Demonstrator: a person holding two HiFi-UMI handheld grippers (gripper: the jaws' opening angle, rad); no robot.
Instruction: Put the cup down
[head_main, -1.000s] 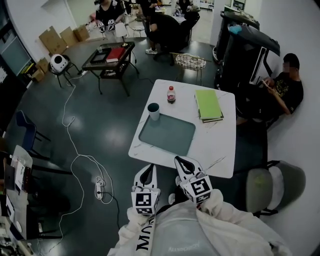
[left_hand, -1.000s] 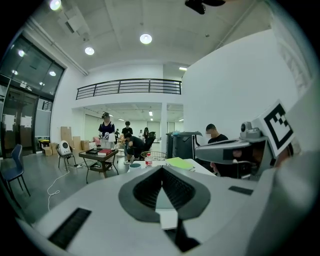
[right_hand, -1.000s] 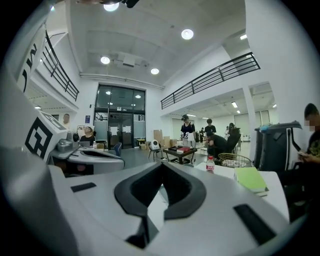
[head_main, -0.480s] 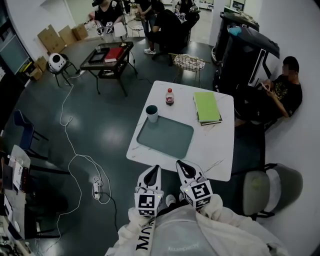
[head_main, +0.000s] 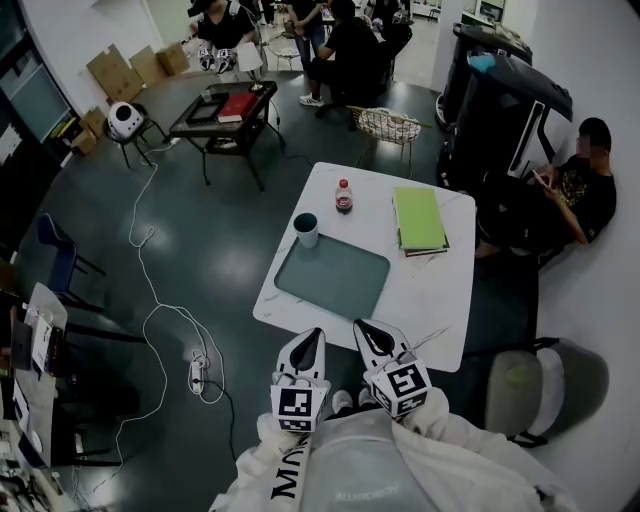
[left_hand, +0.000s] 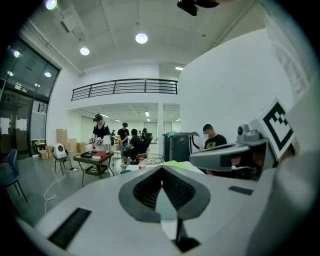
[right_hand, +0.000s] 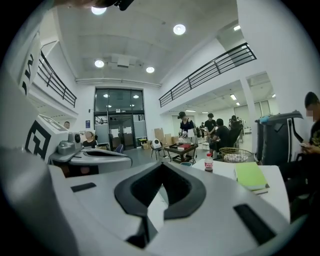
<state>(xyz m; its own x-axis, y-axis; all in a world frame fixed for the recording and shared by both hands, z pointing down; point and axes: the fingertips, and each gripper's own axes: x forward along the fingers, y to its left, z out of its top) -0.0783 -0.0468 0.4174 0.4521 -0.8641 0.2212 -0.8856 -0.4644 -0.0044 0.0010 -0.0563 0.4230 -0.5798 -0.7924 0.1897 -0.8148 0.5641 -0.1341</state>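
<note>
A dark teal cup (head_main: 306, 228) stands upright on the white table (head_main: 430, 300), at the far left corner of a grey-green tray (head_main: 333, 275). Nothing holds it. Both grippers hang close to my chest, short of the table's near edge. My left gripper (head_main: 313, 336) and right gripper (head_main: 362, 327) point at the table, both shut and empty. In the left gripper view the jaws meet at the tip (left_hand: 161, 167), with the cup's rim (left_hand: 125, 171) far beyond. The right gripper view shows its tips together (right_hand: 162, 169) and the cup (right_hand: 186, 164) far off.
A red-capped bottle (head_main: 343, 195) and a green book (head_main: 418, 218) lie on the table's far half. A padded chair (head_main: 545, 375) stands at the right, a seated person (head_main: 575, 190) behind it. A cable with a power strip (head_main: 198, 372) runs over the floor at the left.
The head view has shifted a little, so the table sits slightly higher in the picture. The cup stays on the table and both grippers stay shut near my chest.
</note>
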